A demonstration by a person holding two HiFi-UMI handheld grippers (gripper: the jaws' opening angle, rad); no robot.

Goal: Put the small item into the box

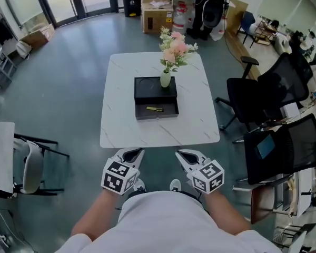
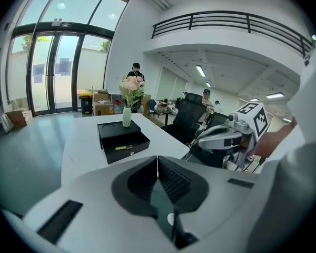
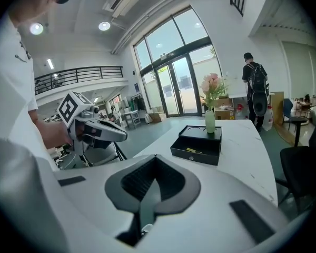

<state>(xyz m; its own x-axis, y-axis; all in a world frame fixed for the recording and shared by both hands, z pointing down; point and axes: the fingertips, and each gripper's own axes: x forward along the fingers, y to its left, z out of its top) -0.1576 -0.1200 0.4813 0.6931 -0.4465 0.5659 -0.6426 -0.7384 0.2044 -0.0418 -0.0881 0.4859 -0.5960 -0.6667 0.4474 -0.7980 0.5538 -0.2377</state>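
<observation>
A black box (image 1: 155, 88) stands mid-table on the white marble table (image 1: 121, 115), with its drawer (image 1: 157, 110) pulled open toward me. A small yellow item (image 1: 154, 108) lies inside the drawer; it also shows in the left gripper view (image 2: 124, 147) and the right gripper view (image 3: 192, 151). A white vase of pink flowers (image 1: 166, 79) sits on the box's top. My left gripper (image 1: 132, 152) and right gripper (image 1: 184, 154) hover side by side just short of the table's near edge. Both are shut and hold nothing.
Black office chairs (image 1: 263, 94) crowd the table's right side. A chair (image 1: 26, 165) stands at the left. Cardboard boxes (image 1: 157, 9) and a bin sit beyond the table. A person (image 3: 255, 88) stands far behind it.
</observation>
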